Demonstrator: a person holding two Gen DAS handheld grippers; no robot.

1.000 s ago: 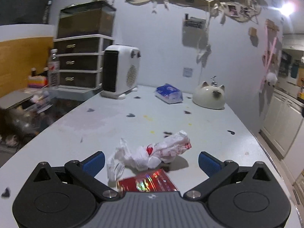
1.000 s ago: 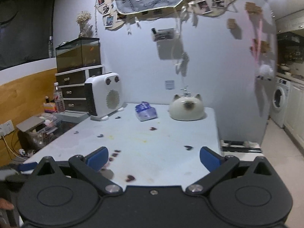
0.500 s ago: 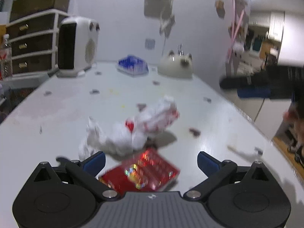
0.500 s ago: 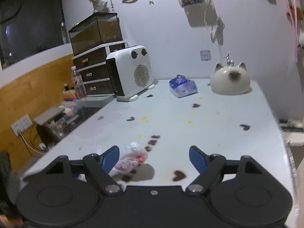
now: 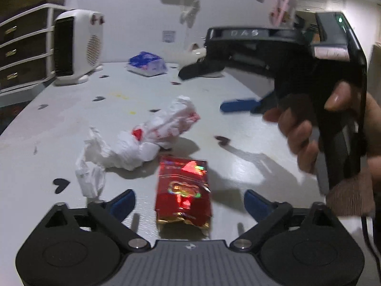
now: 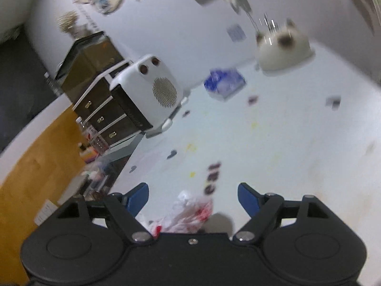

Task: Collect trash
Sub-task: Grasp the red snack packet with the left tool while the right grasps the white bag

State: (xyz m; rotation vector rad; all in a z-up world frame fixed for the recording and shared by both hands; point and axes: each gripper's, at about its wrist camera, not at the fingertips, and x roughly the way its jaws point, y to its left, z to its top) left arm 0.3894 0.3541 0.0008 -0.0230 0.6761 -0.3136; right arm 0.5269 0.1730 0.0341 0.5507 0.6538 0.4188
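Observation:
A shiny red foil packet lies flat on the white table, between the open fingers of my left gripper. A crumpled white plastic bag with red print lies just beyond it to the left. My right gripper is open, tilted, and hovers over the same bag, which sits between its blue fingertips. In the left wrist view the right gripper shows from the side, held by a hand at the right.
A white fan heater and dark drawers stand at the back left. A blue tissue pack and a cat-shaped white holder sit near the far wall. Clutter lies past the table's left edge.
My right gripper has swung in over the table from the right and tilted down over the white bag. My left gripper has moved so the red packet lies between its fingers.

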